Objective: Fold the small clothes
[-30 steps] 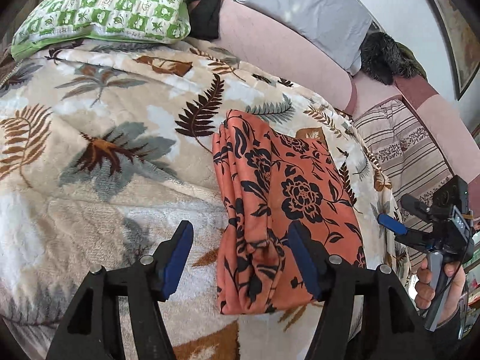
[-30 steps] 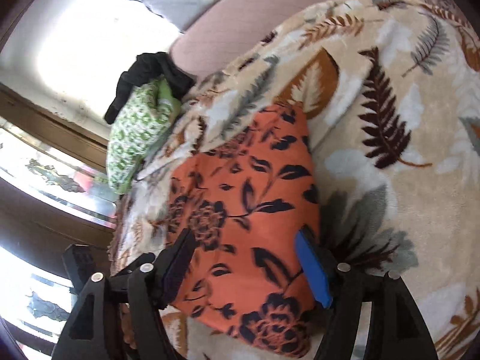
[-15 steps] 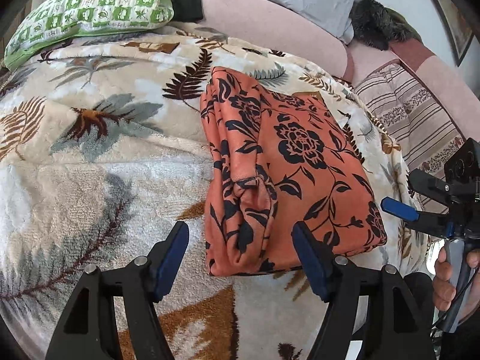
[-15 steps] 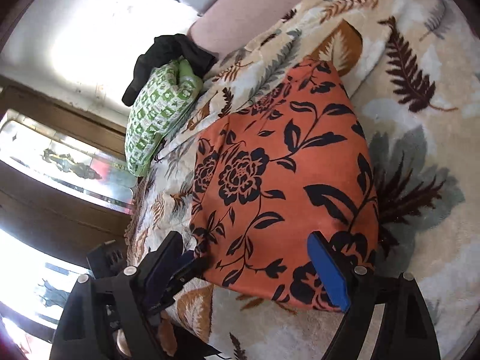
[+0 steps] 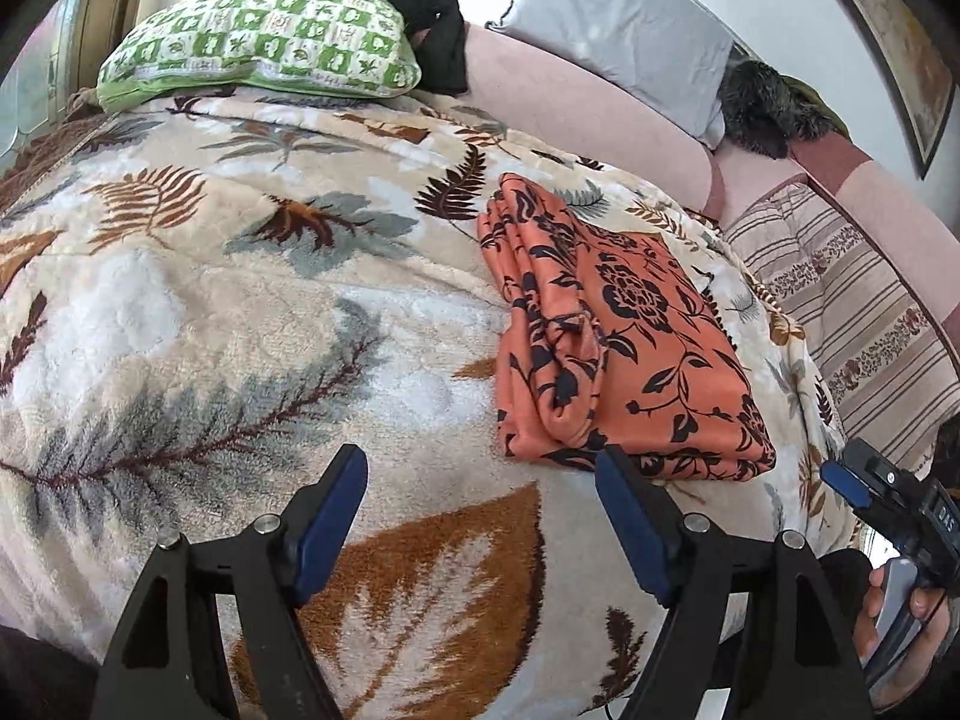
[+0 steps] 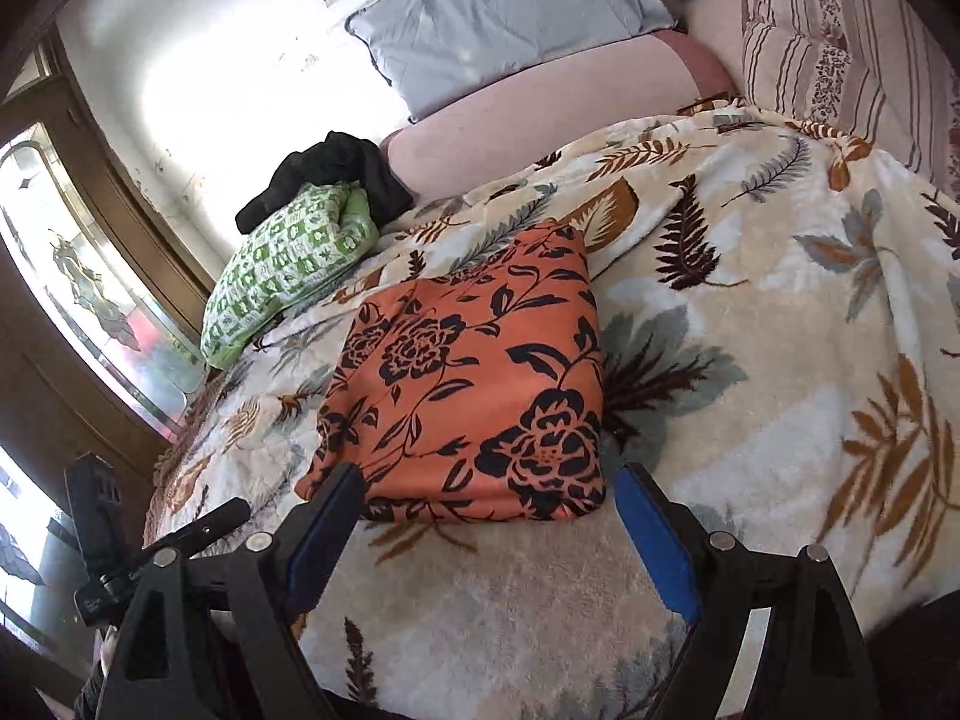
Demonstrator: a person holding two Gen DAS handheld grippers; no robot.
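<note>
A folded orange garment with black flowers point(image 5: 624, 336) lies flat on the leaf-print blanket point(image 5: 240, 330); it also shows in the right wrist view point(image 6: 474, 372). My left gripper point(image 5: 480, 516) is open and empty, held back from the garment's near edge. My right gripper point(image 6: 486, 528) is open and empty, just short of the garment's near edge. The right gripper also shows at the lower right of the left wrist view point(image 5: 840, 480).
A green checked pillow point(image 5: 258, 48) with a black cloth point(image 5: 414, 6) on it lies at the far end. A grey pillow point(image 5: 618, 30) leans on the pink headboard point(image 5: 576, 114). A striped cushion point(image 5: 852, 300) lies to the right.
Both grippers have drawn back from the folded garment, which now lies free on the blanket farther from the fingers.
</note>
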